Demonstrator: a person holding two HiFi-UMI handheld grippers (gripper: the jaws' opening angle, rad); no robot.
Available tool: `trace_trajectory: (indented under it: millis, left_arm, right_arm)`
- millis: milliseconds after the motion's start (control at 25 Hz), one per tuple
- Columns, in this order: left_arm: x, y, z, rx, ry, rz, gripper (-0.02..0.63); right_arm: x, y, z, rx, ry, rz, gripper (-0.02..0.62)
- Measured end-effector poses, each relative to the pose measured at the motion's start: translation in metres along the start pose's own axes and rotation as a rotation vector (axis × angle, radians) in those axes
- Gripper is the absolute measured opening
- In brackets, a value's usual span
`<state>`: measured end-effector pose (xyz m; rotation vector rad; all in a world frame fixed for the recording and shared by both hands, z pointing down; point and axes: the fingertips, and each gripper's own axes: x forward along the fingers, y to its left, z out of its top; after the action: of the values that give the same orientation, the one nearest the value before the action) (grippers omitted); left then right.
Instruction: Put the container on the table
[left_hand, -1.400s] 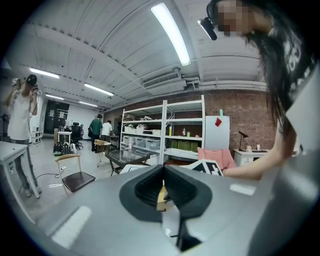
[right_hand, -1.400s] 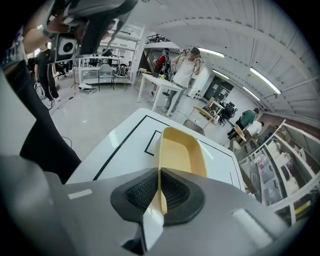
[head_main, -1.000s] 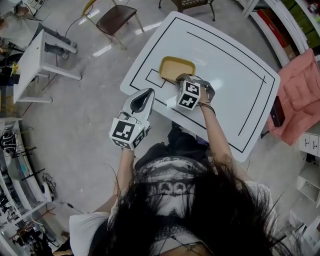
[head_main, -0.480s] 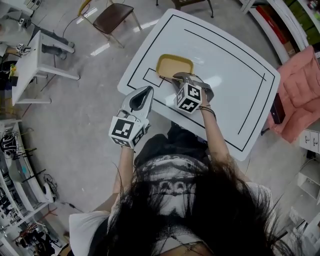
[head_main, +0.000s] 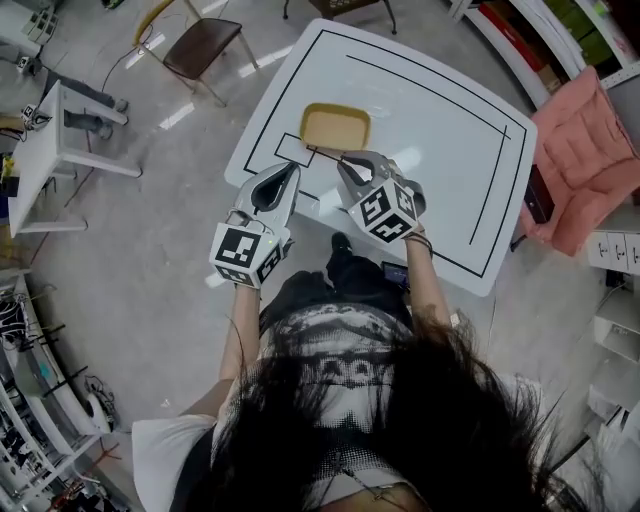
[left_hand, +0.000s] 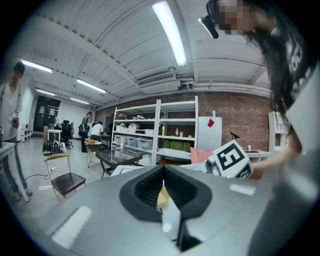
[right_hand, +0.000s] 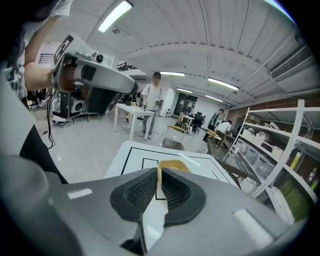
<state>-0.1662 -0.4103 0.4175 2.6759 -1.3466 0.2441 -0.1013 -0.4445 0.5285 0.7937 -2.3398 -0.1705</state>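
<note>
1. Left gripper (head_main: 288, 176): its fingers are closed tip to tip, with nothing between them. It hangs by the near edge of the table and looks out level across the room. It is judged idle and parked to the side, since a light tray needs only one gripper.
2. Container (head_main: 335, 125): a shallow yellow tray lying flat on the table, ahead of both sets of fingertips. It is nearer the right pair but clear of them, and neither gripper touches it. It sits just beside a small black-outlined rectangle. It is judged set down, so the placing looks complete.
3. Right gripper (head_main: 346, 161): its fingers are a narrow slit apart and empty. In the right gripper view the container (right_hand: 175, 166) shows straight beyond the tips. The small gap is judged enough to let go of a thin rim.
4. Table (head_main: 440, 150): a white top with black guide lines that bears the container. It lies below and ahead of the fingers.
</note>
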Motion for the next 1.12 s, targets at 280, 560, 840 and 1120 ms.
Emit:
trace_trajectory:
  millis: [280, 560, 840, 1120]
  left_arm:
    - [-0.043, -0.014, -0.002, 0.013, -0.017, -0.087, 0.0]
    - [-0.099, -0.035, -0.012, 0.016, -0.015, -0.181, 0.0]
    - [-0.144, -0.05, -0.031, 0.013, 0.005, -0.254, 0.0]
    - [-0.16, -0.07, -0.036, 0.014, 0.01, -0.299, 0.0]
  right_arm:
    - [-0.052, 0.038, 0.01, 0.092, -0.025, -0.104, 0.017]
    - [-0.099, 0.088, 0.029, 0.196, -0.068, -0.202, 0.006]
    - [-0.126, 0.139, 0.045, 0.293, -0.102, -0.251, 0.005]
    - [-0.151, 0.157, 0.045, 0.339, -0.111, -0.284, 0.005]
